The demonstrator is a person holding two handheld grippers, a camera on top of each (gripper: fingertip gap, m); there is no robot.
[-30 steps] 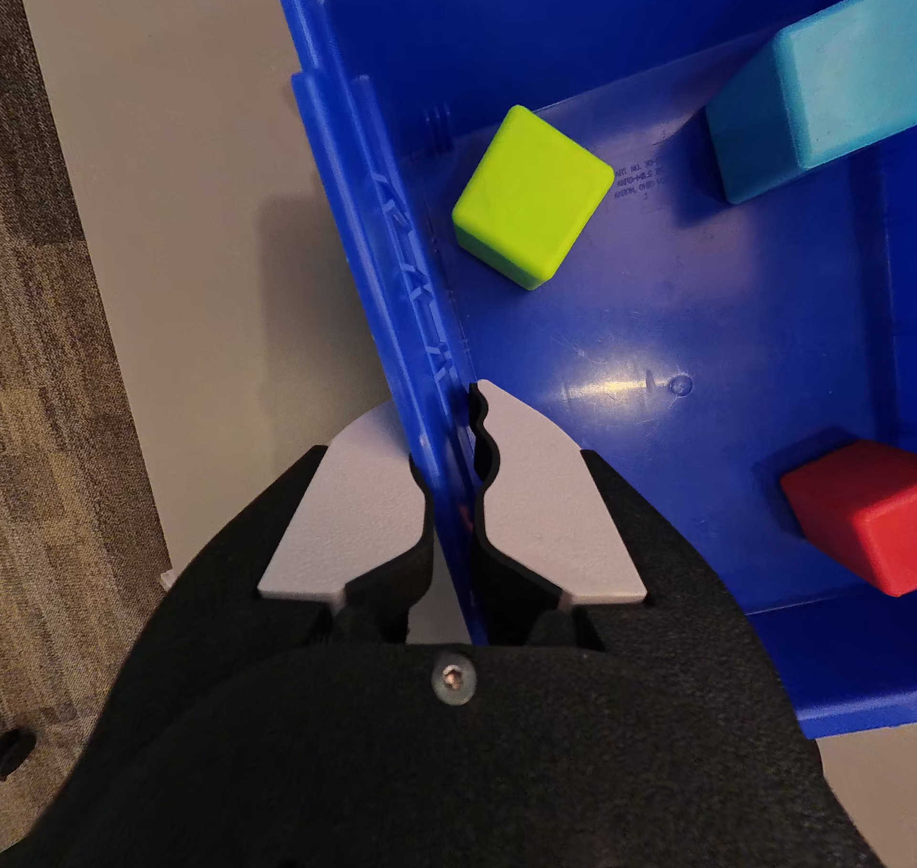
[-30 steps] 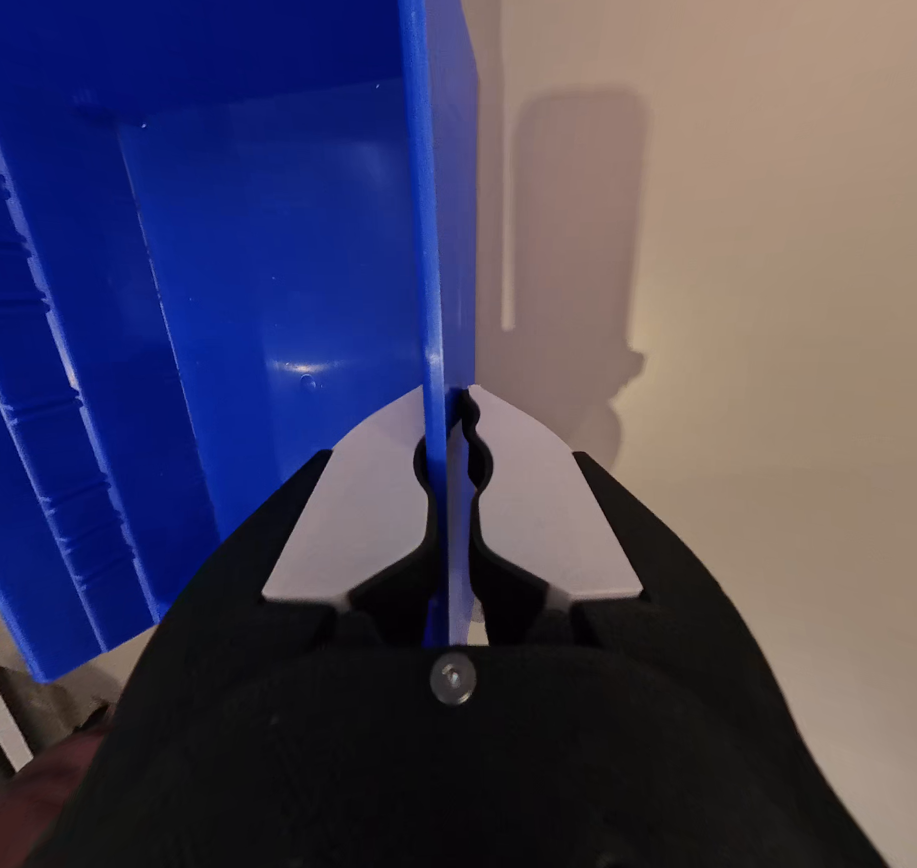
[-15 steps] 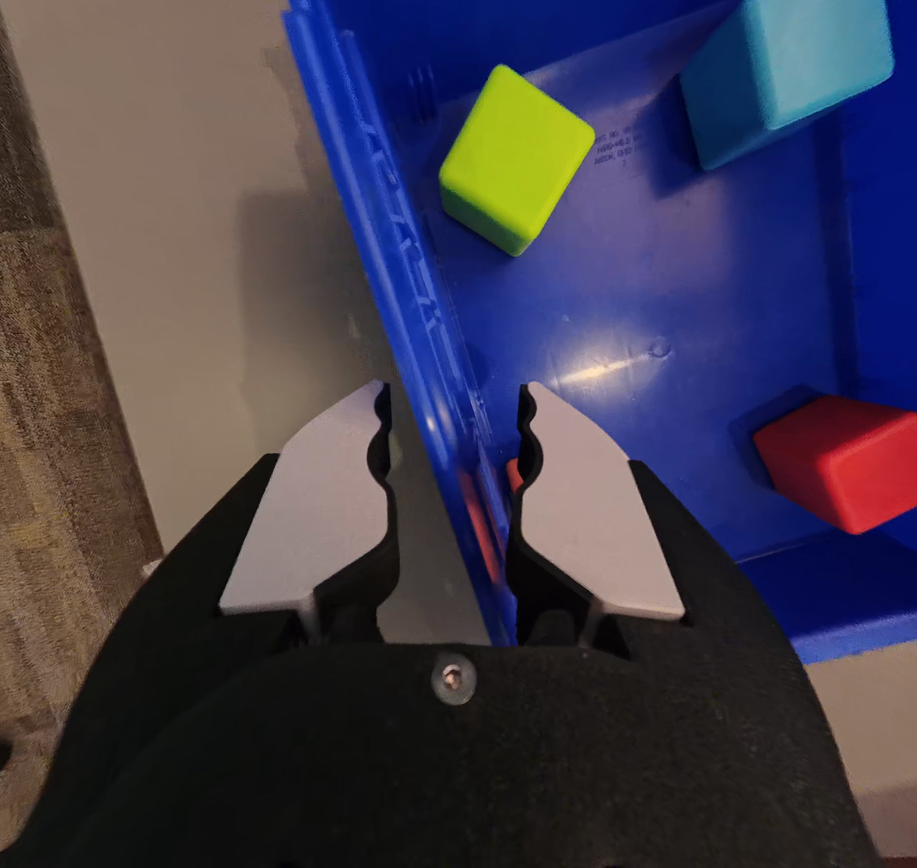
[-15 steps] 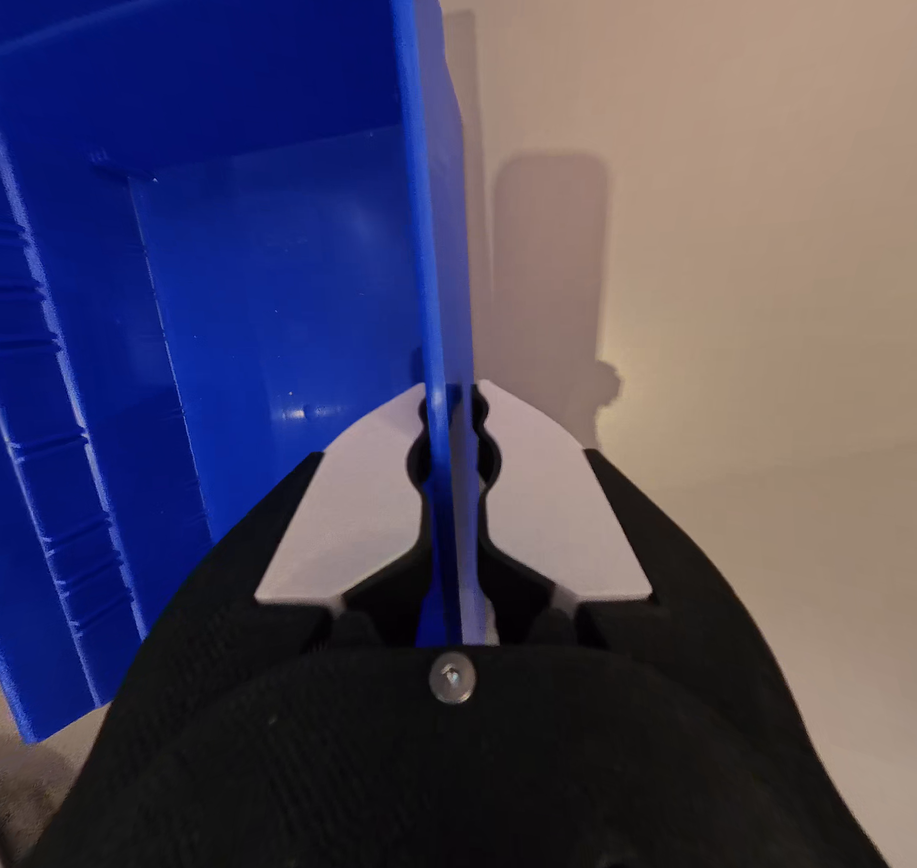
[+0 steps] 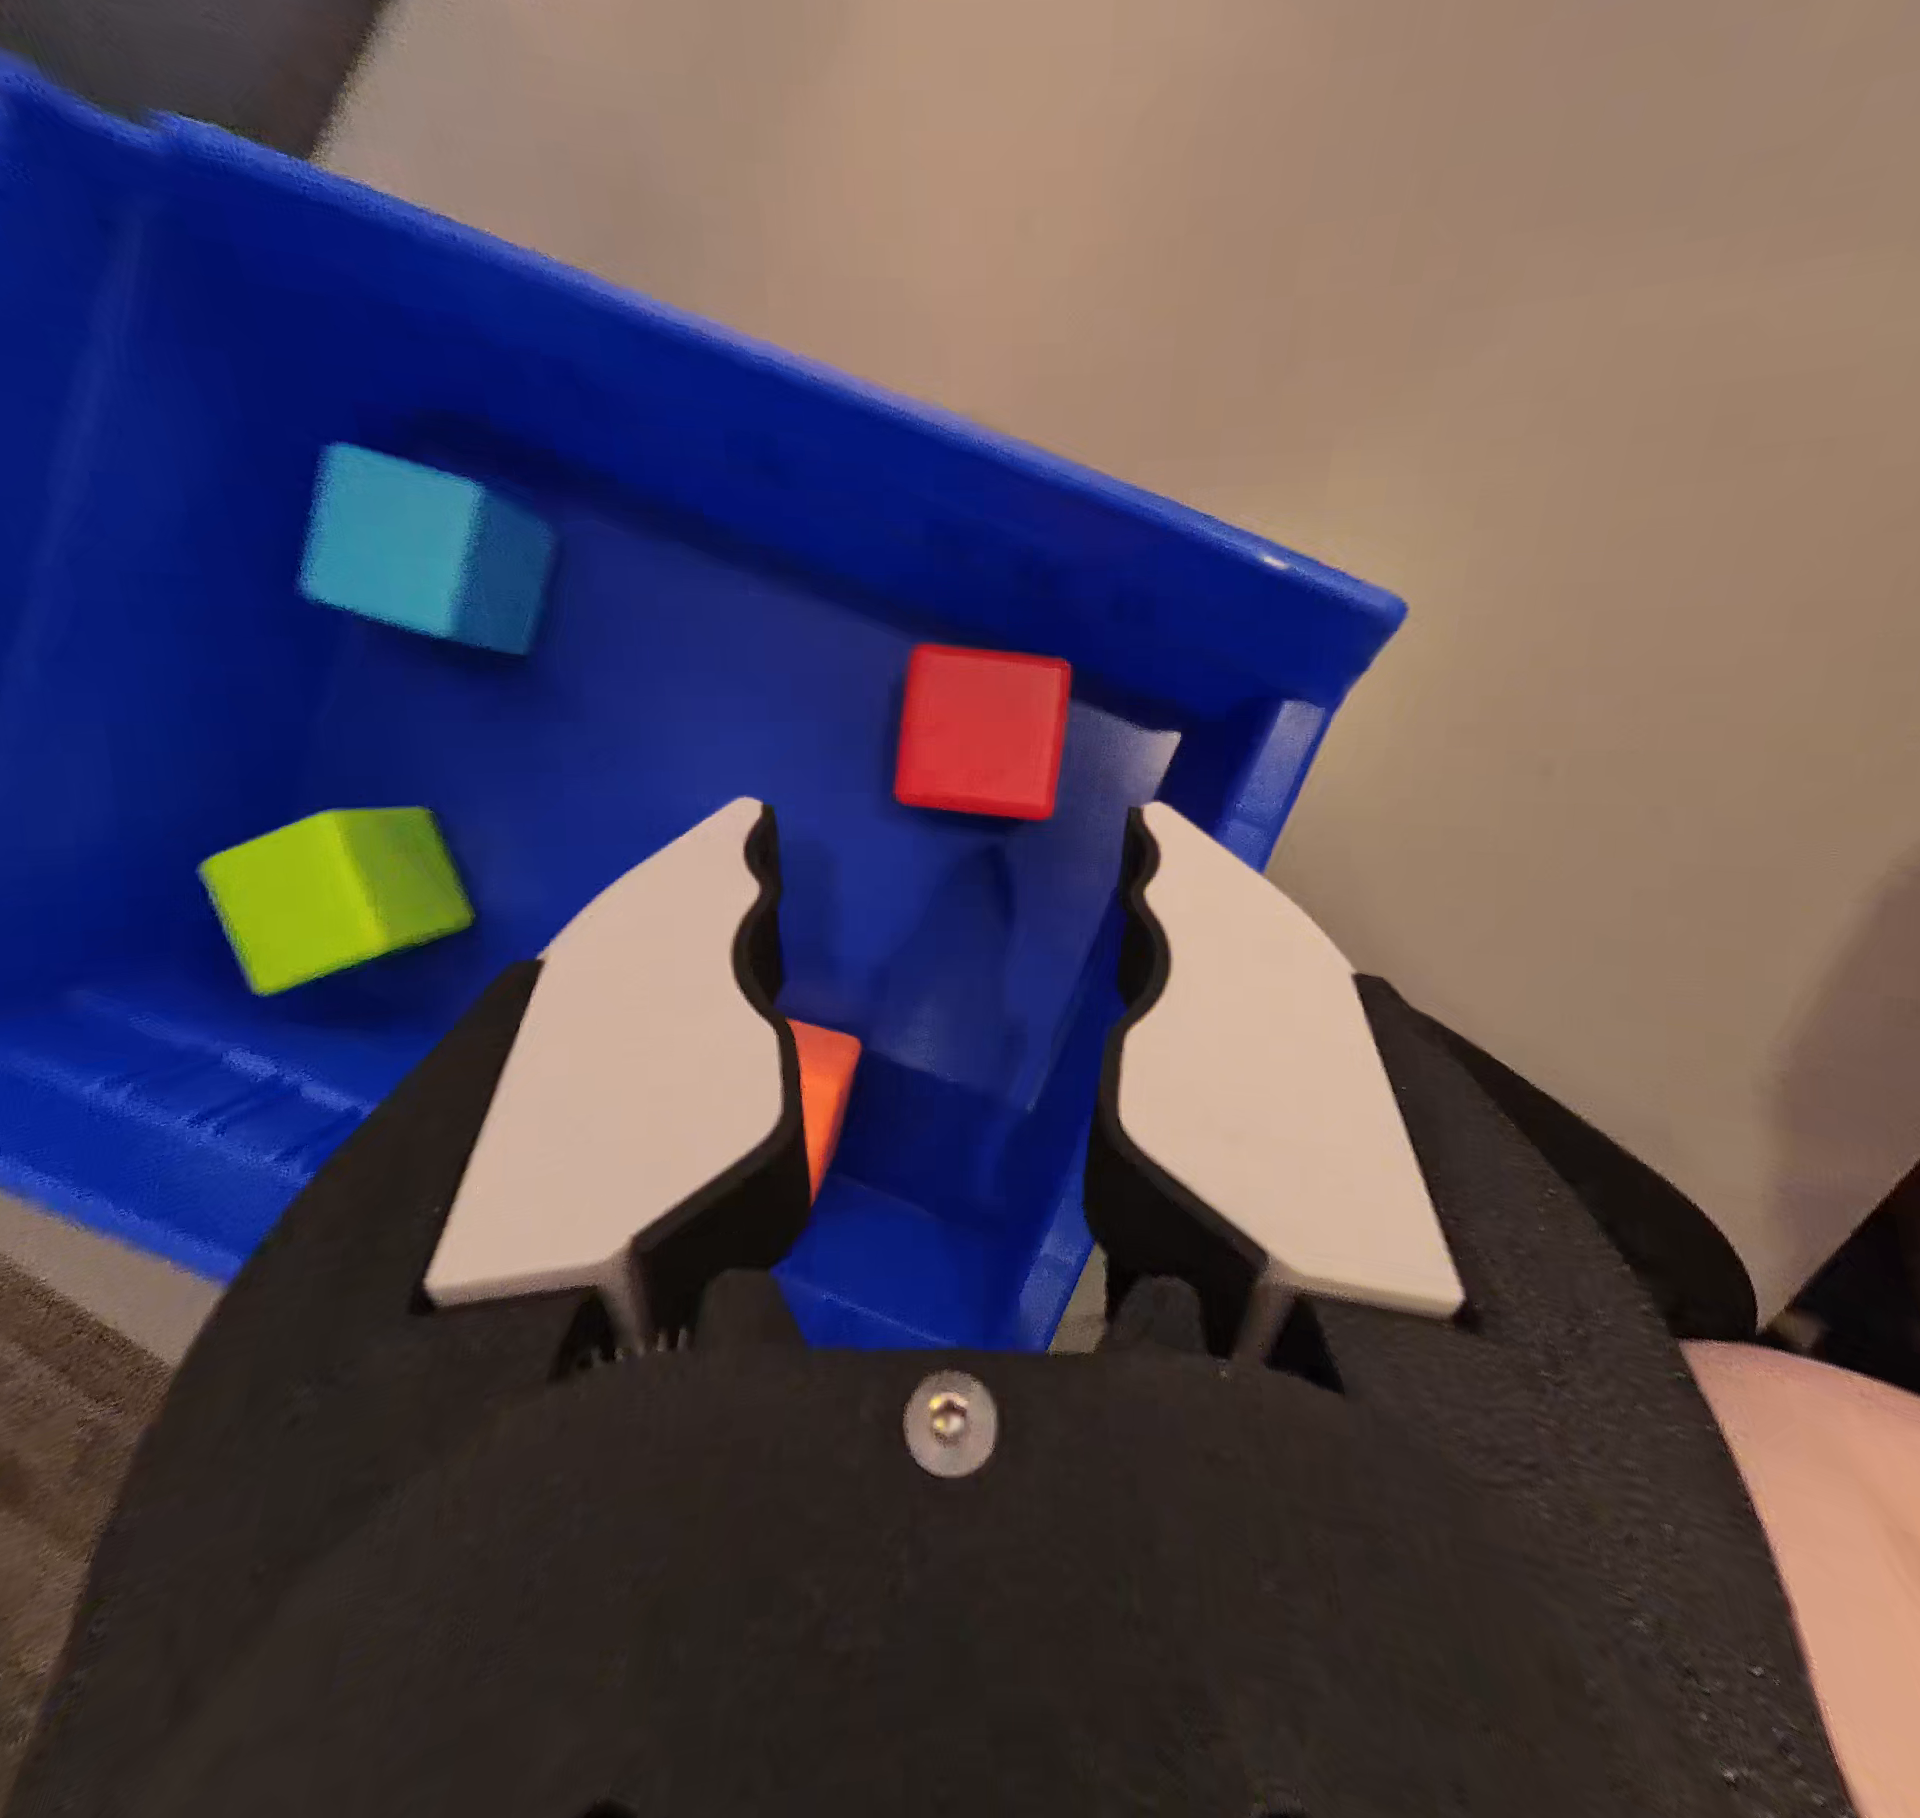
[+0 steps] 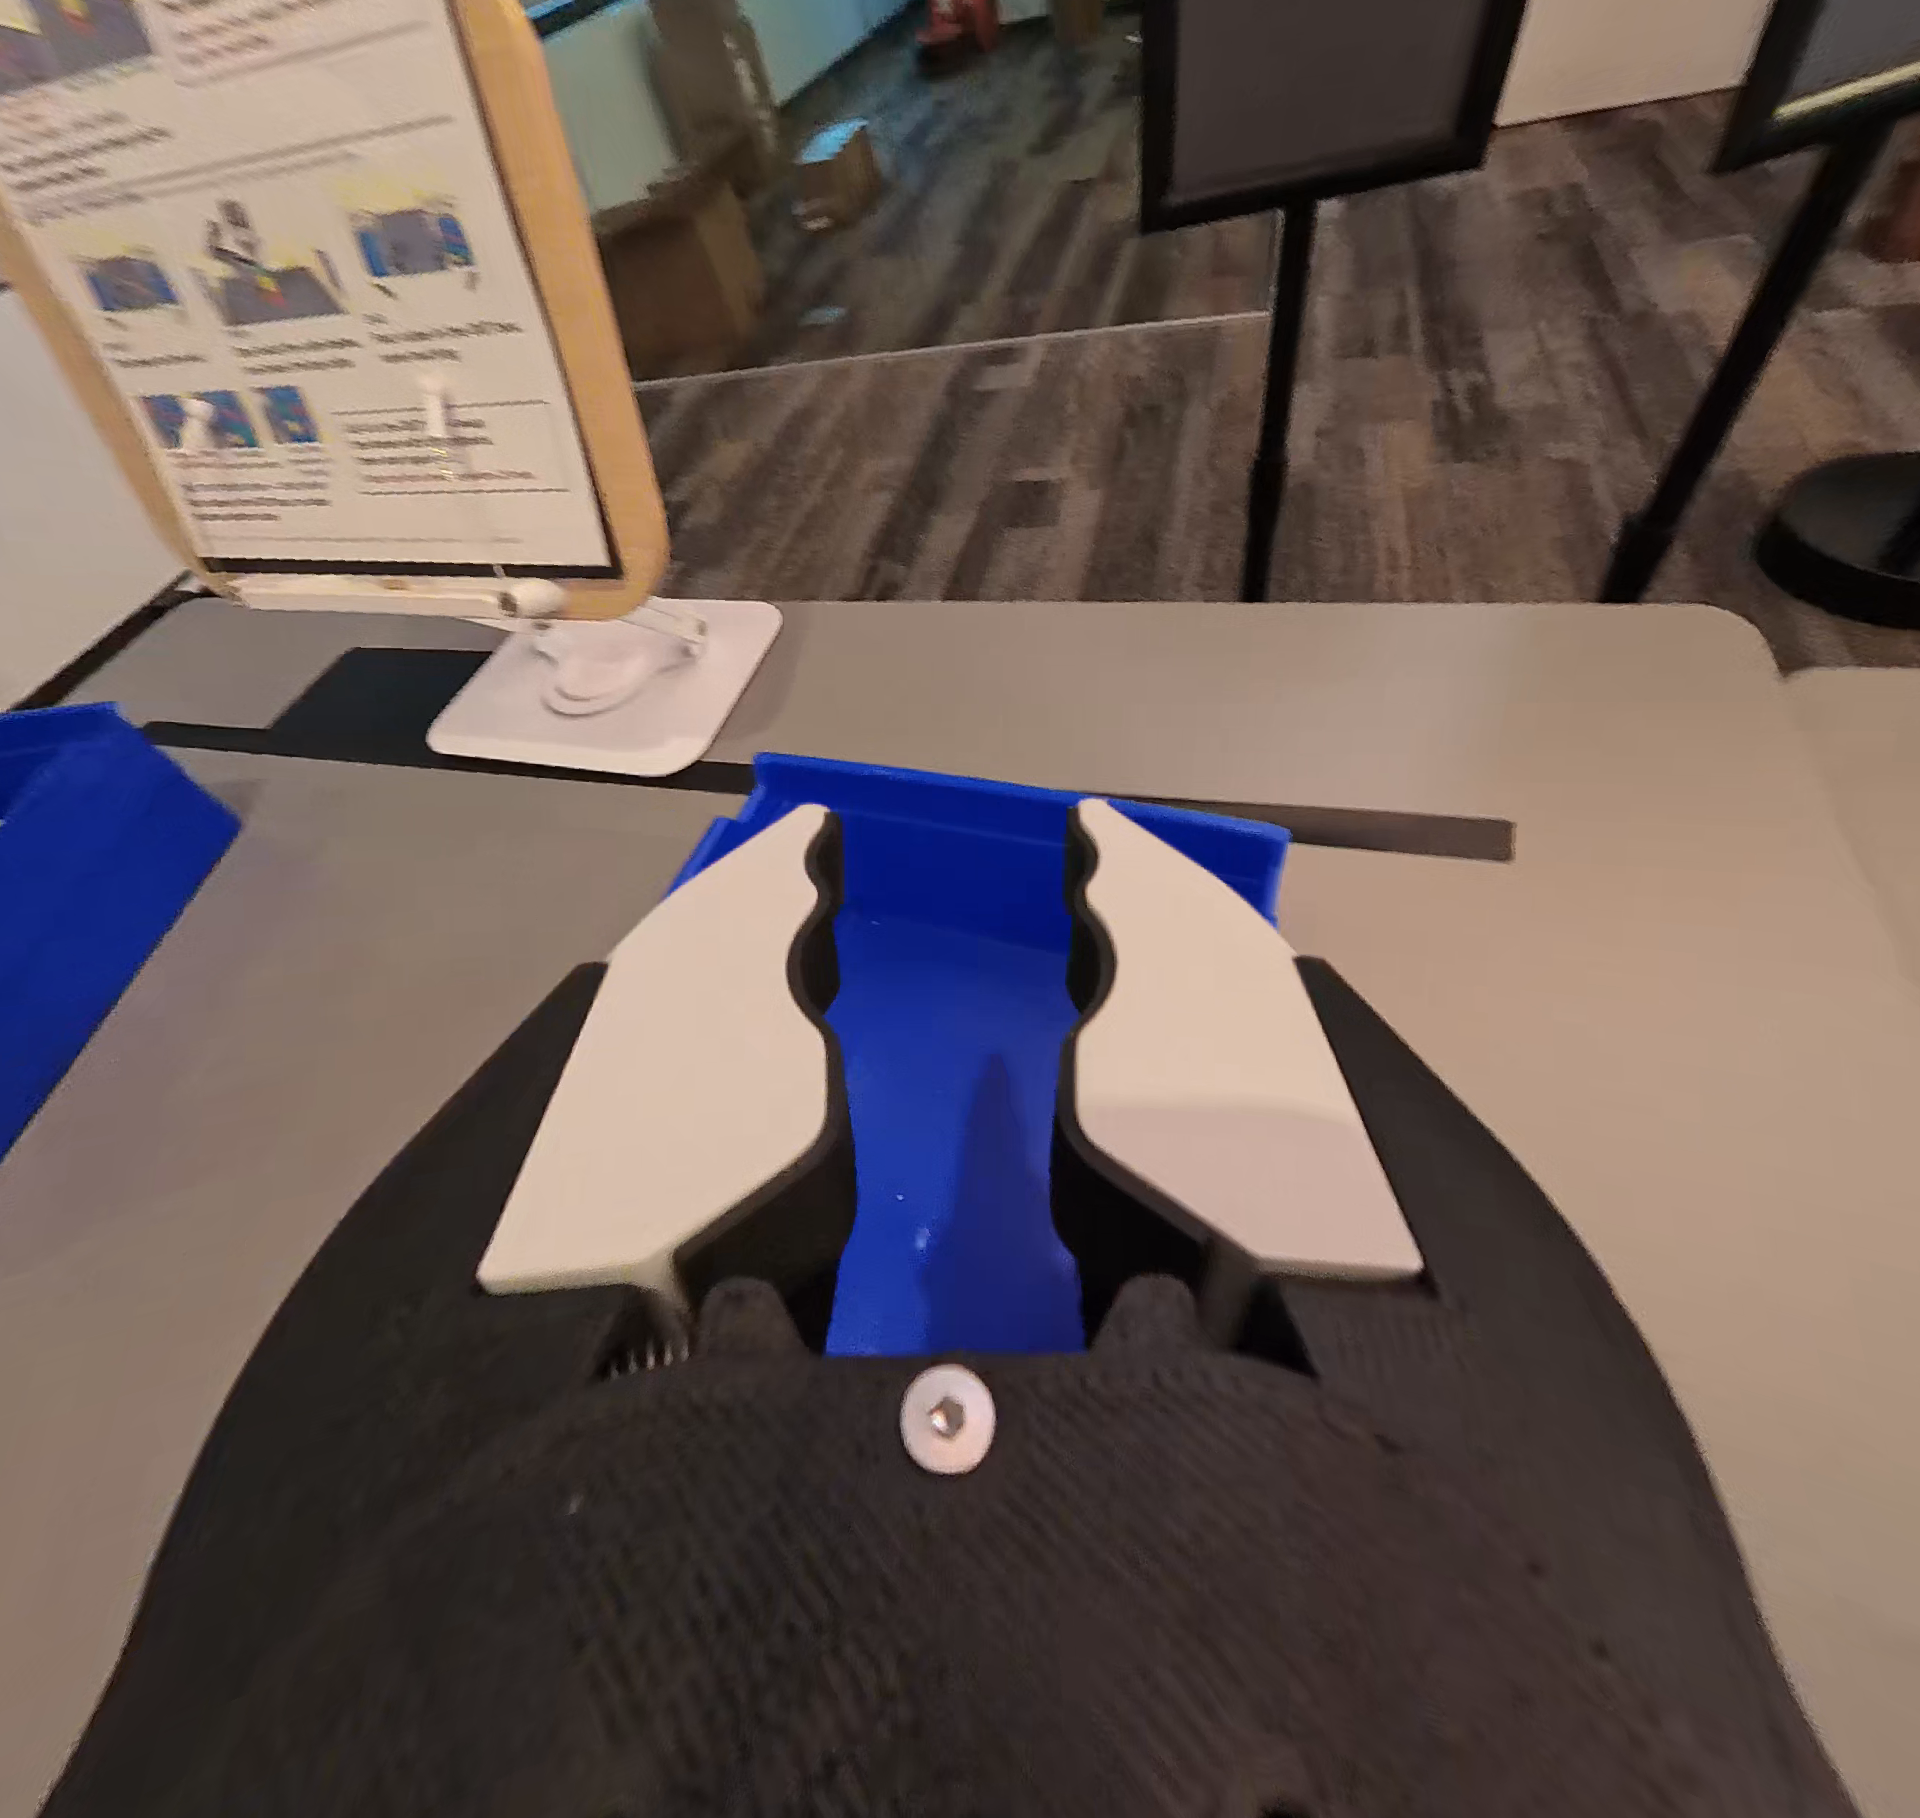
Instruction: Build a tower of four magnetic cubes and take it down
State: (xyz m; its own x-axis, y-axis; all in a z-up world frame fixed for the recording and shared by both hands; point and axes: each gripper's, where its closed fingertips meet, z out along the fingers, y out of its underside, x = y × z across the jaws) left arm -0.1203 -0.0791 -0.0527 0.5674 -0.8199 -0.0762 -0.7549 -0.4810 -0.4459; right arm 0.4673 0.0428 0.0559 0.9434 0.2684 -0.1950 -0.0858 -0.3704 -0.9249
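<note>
In the left wrist view a blue bin (image 5: 935, 480) holds a light blue cube (image 5: 416, 542), a red cube (image 5: 982, 729), a lime green cube (image 5: 322, 895) and an orange cube (image 5: 826, 1093), partly hidden behind my left finger. My left gripper (image 5: 945, 833) is open and empty above the bin's right end. In the right wrist view my right gripper (image 6: 948, 823) is open and empty above a second, empty blue bin (image 6: 935, 895).
The grey table (image 6: 1558, 937) carries a white stand (image 6: 613, 698) with a wooden-backed instruction sheet (image 6: 291, 241). The first blue bin shows at the left edge (image 6: 83, 864). A black strip (image 6: 1403, 838) runs across the table. Sign stands (image 6: 1278, 397) are beyond. There is about 60 centimeters between the tips of the two grippers.
Both grippers let go of the bin walls they were clamping and opened. Both pulled back and up; the left now looks down into the bin, the right looks across the table.
</note>
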